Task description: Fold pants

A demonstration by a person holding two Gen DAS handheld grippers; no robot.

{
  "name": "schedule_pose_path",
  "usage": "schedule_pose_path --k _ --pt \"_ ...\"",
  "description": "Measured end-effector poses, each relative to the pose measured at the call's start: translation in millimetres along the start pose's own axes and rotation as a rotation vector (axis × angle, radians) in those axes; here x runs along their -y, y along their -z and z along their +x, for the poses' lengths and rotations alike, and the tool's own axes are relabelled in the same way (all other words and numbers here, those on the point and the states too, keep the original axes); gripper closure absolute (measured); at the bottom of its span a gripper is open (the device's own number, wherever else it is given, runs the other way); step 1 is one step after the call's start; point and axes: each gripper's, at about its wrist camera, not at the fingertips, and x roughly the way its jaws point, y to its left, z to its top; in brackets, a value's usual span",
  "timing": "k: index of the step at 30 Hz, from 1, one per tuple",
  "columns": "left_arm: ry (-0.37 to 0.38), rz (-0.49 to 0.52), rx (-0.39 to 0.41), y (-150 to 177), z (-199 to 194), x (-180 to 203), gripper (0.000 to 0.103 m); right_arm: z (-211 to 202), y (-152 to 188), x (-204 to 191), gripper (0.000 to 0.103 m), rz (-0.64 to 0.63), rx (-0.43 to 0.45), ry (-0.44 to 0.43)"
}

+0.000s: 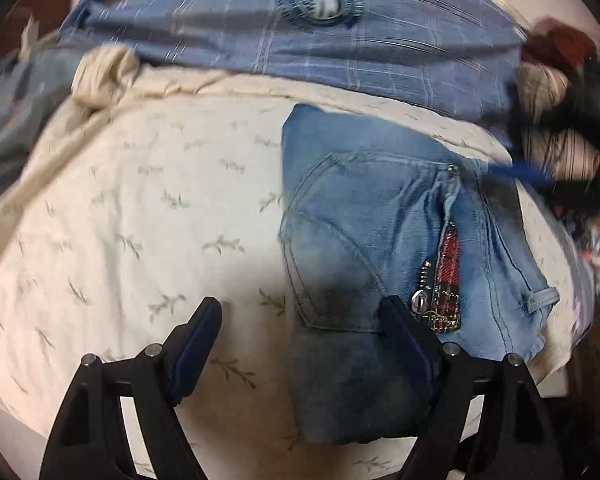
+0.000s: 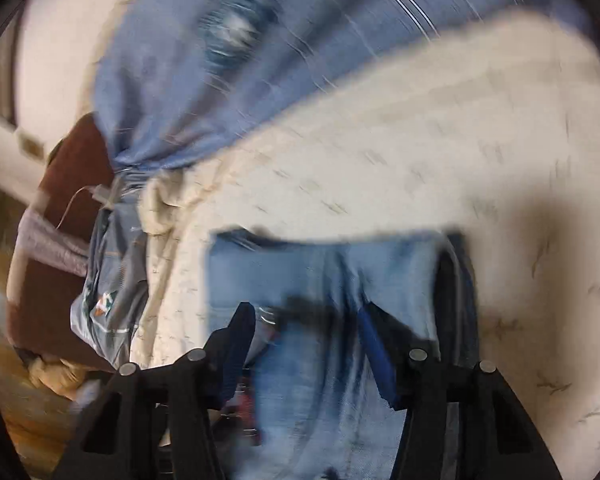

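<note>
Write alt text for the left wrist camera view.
Folded light-blue jeans lie zipper-up on a cream leaf-print bedsheet, with the left gripper held open above their near corner. A blue checked pillow lies behind.

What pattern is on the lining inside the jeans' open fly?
Red plaid lining, clearest in the left wrist view.

The left gripper [image 1: 302, 314] points down, its jaws spread wide with nothing pressed between the pads. The right gripper [image 2: 306, 328] also tilts down, jaws apart and gripping nothing; its view is motion-blurred.
</note>
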Motion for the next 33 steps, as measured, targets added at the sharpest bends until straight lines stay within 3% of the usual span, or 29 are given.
schedule_pose_path --k 2,5,6,7,8,10,12,14,16,19,20,21,23,27,30,33 --pt "-0.007 -0.003 0.000 0 2 3 0.020 -6 -7 -25 0.035 -0.045 0.028 -0.066" --pt "0.004 -0.015 -0.005 0 3 1 0.020 21 -18 -45 0.034 -0.046 -0.042 -0.206" --pt "0.009 -0.019 -0.005 1 4 0 0.020 42 -20 -42 0.034 -0.035 -0.085 -0.210" --pt "0.026 -0.027 -0.005 0 3 -1 0.020 67 -19 -29 0.034 -0.014 -0.143 -0.149" --pt "0.052 -0.049 0.001 0 -1 -6 0.020 87 -16 -13 0.040 0.038 -0.185 -0.100" --pt "0.111 -0.103 0.032 -2 -14 -24 0.020 92 -14 17 0.064 0.189 -0.147 -0.132" --pt "0.130 -0.177 0.076 -7 -24 -43 0.020 78 -14 13 0.062 0.181 -0.133 -0.158" --pt "0.149 -0.286 0.080 -12 -26 -69 0.020 49 -10 -2 0.037 0.114 -0.107 -0.143" --pt "0.210 -0.345 0.030 -18 -17 -80 0.020 26 -1 -14 0.029 0.033 -0.075 -0.093" --pt "0.285 -0.341 -0.001 -29 -10 -75 0.020 18 22 -6 0.029 -0.008 -0.071 -0.058" --pt "0.298 -0.321 -0.004 -38 -6 -70 0.020 30 31 14 0.029 0.003 -0.122 -0.001" --pt "0.307 -0.305 -0.006 -40 -6 -64 0.020 42 36 27 0.029 0.024 -0.158 -0.007" --pt "0.311 -0.280 -0.014 -51 2 -59 0.020 32 39 45 0.030 0.100 -0.090 -0.112" --pt "0.366 -0.312 -0.060 -69 31 -61 0.020 29 44 49 0.030 0.055 -0.076 -0.149" --pt "0.425 -0.326 -0.131 -72 55 -58 0.021 28 45 61 0.030 0.085 -0.056 -0.211" --pt "0.473 -0.330 -0.152 -72 65 -51 0.024 28 45 64 0.030 0.078 -0.066 -0.245"
